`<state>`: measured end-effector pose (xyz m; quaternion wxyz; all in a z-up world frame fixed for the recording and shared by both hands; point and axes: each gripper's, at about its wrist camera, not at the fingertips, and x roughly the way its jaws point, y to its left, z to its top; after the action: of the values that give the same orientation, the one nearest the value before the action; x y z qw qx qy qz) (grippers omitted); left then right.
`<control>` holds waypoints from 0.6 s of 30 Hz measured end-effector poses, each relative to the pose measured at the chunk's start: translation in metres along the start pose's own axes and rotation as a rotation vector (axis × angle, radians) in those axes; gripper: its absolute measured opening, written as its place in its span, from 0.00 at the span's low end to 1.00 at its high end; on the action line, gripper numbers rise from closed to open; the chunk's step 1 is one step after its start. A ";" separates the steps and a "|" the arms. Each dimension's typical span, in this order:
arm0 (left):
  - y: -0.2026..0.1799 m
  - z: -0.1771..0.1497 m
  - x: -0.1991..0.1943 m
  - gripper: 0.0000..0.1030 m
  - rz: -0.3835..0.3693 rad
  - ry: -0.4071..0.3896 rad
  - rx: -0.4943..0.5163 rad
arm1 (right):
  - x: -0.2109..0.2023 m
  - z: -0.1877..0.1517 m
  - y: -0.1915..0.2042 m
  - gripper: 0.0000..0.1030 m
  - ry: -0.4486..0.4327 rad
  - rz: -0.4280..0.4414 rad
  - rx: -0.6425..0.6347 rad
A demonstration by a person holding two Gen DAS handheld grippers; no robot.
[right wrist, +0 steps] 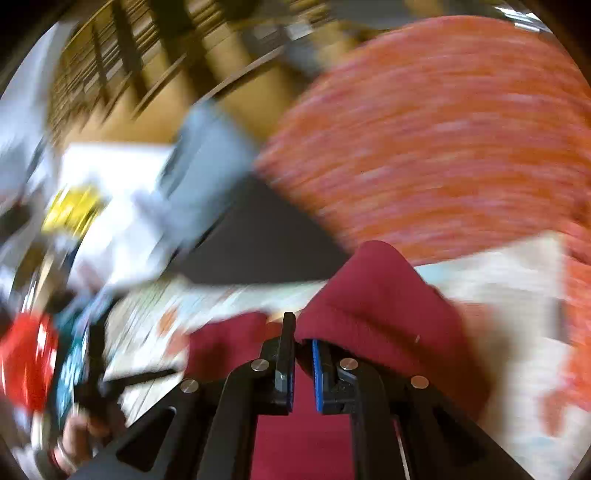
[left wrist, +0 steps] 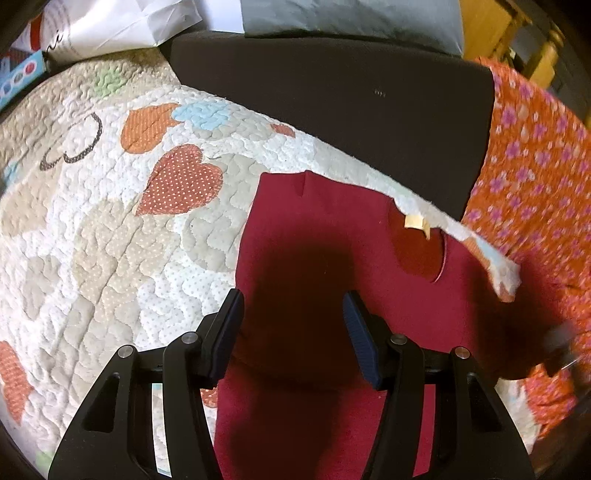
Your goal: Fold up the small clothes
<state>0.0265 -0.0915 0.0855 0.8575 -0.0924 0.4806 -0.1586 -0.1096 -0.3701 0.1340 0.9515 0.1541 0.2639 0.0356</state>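
A dark red small garment lies on a quilt, with a pale label at its neck opening. My left gripper hovers open just above its middle, with nothing between the fingers. In the blurred right wrist view, my right gripper is shut on a bunched-up fold of the red garment, which is lifted and drapes over the right finger. A turned-up corner of the quilt lies across the garment's far right shoulder.
An orange flowered cloth covers the right side. A dark flat surface lies beyond the quilt, with a grey pillow and a white bag behind it. A person's hand shows at the lower left.
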 end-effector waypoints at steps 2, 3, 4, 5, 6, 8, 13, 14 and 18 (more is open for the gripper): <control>0.002 0.001 0.001 0.54 -0.014 0.007 -0.004 | 0.053 -0.021 0.036 0.19 0.171 0.010 -0.108; 0.002 0.001 0.001 0.54 -0.015 0.012 -0.007 | 0.070 -0.032 0.046 0.27 0.230 0.003 -0.137; 0.003 0.001 0.002 0.54 -0.018 0.018 -0.010 | 0.080 -0.042 0.050 0.28 0.263 0.004 -0.145; 0.005 0.001 0.002 0.54 -0.028 0.025 -0.019 | 0.083 -0.051 0.049 0.28 0.276 0.012 -0.129; 0.006 0.001 0.003 0.54 -0.034 0.028 -0.025 | 0.081 -0.057 0.044 0.30 0.275 0.027 -0.097; 0.006 0.002 0.004 0.54 -0.039 0.034 -0.037 | 0.071 -0.063 0.029 0.32 0.277 0.050 -0.033; 0.002 0.000 0.006 0.54 -0.038 0.040 -0.021 | 0.027 -0.059 -0.016 0.33 0.198 0.018 0.088; -0.001 -0.001 0.006 0.54 -0.037 0.040 -0.015 | 0.016 -0.061 -0.023 0.33 0.181 0.002 0.110; -0.011 -0.005 0.011 0.54 -0.041 0.052 0.024 | -0.008 -0.063 -0.057 0.33 0.137 -0.024 0.224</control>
<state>0.0250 -0.1057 0.0777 0.8424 -0.0876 0.4989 -0.1841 -0.1499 -0.4083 0.0691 0.9084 0.2534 0.3325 0.0049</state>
